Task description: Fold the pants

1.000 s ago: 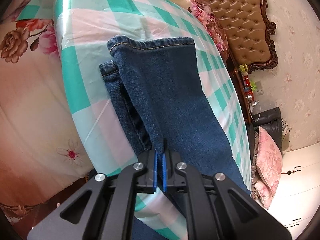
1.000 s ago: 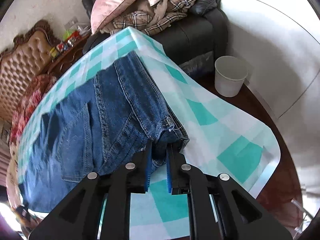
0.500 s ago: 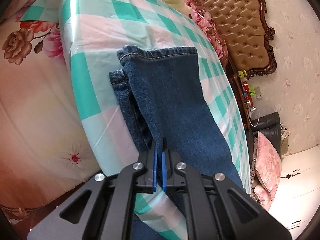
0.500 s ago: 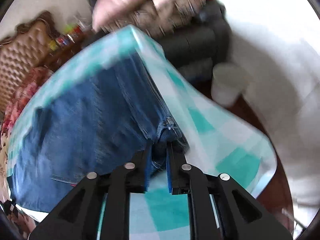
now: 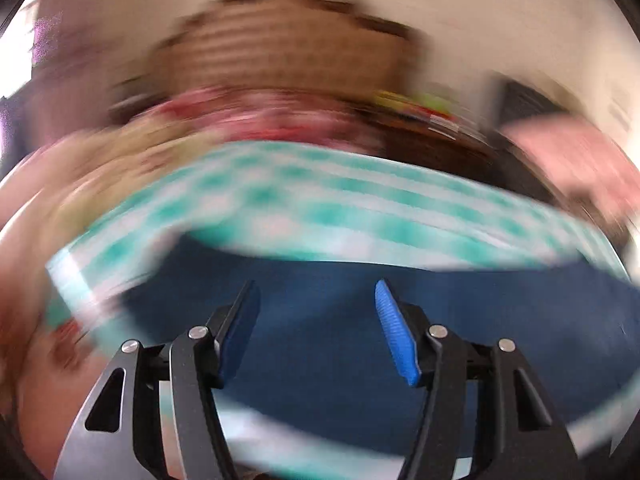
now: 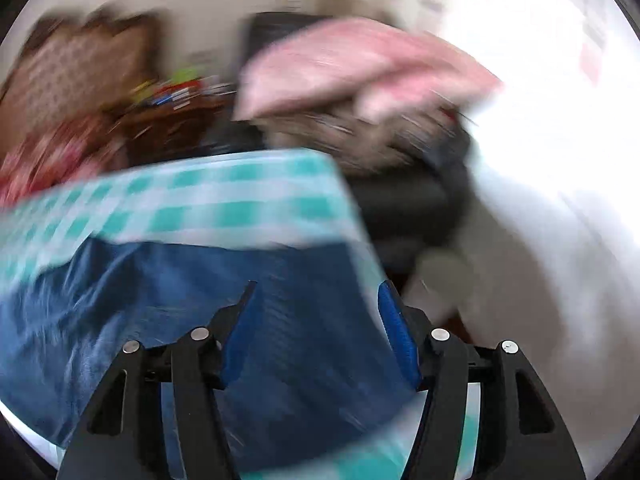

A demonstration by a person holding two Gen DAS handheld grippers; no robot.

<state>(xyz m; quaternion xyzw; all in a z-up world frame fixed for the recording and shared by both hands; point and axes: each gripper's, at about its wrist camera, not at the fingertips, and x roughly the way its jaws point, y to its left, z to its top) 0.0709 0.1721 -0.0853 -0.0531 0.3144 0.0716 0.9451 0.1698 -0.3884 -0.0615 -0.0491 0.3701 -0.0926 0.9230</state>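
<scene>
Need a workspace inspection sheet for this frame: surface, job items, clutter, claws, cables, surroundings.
Surface: teal-and-white checked cloth on the bed, heavily blurred.
Job's things: blue jeans lying on the cloth; fold state unreadable.
Clutter: pink pillows on a heap of clothes on a dark sofa.
Claws: left claw and right claw both opening, pads apart, jeans behind them, not pinched.
Cables: nothing seen.
Surroundings: tufted brown headboard, floral bedding, pale wall.

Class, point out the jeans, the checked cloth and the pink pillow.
jeans (image 6: 168, 304): right wrist view, blurred denim.
checked cloth (image 5: 320, 204): left wrist view, bare part beyond the jeans.
pink pillow (image 6: 344, 68): right wrist view, its face.
</scene>
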